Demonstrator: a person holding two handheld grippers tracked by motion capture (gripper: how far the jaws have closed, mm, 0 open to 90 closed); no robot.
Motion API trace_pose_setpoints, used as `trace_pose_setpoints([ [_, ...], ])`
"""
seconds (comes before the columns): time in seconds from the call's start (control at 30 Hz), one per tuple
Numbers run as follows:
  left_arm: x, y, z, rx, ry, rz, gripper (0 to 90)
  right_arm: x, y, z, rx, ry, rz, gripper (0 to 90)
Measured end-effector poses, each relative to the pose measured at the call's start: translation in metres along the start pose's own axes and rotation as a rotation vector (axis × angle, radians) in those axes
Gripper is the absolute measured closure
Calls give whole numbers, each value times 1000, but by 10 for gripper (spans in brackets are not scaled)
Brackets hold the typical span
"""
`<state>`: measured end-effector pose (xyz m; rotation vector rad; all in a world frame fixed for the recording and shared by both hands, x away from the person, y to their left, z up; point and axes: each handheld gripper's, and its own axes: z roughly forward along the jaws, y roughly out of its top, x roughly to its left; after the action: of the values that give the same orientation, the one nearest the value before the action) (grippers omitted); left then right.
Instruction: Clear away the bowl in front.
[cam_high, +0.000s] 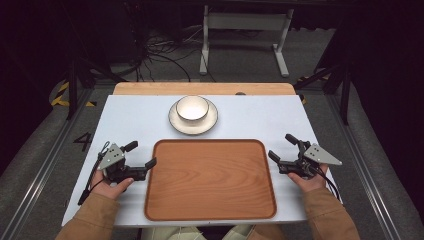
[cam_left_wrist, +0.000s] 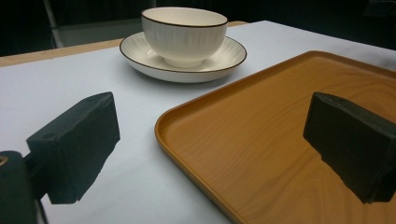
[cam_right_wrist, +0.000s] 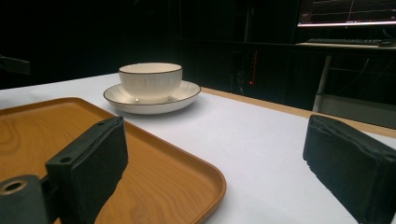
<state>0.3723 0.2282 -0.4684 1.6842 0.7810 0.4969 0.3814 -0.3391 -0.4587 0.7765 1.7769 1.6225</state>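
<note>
A wooden tray (cam_high: 210, 180) fills the near middle of the white table (cam_high: 130, 120), with bare strips of table at its 9 and 3 o'clock edges. The left gripper (cam_high: 140, 156) rests at 9 o'clock, jaws spread wide over the tray's rim. The right gripper (cam_high: 281, 147) rests at 3 o'clock, jaws spread, holding nothing. At 12 o'clock, beyond the tray, a bowl (cam_high: 192, 108) sits on a plate (cam_high: 175, 121); its inside looks bare.

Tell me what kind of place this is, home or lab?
Most likely a lab recording rig, not a home: dark curtained surround, loose black cables on the grey floor, yellow-black hazard tape, and a lit monitor with keyboard on a desk behind the white table.
</note>
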Motion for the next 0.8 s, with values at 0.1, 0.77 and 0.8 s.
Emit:
trace_pose_setpoints([
  [0.1, 0, 1, 0, 10, 1, -4, 72, 0, 0, 0, 1, -1, 2, 72],
  [0.77, -3, 42, 7, 8, -16, -25, 139, -1, 0, 0, 3, -1, 11, 66],
  [0.8, -4, 45, 8, 11, -19, -23, 140, -1, 0, 1, 4, -2, 13, 66],
])
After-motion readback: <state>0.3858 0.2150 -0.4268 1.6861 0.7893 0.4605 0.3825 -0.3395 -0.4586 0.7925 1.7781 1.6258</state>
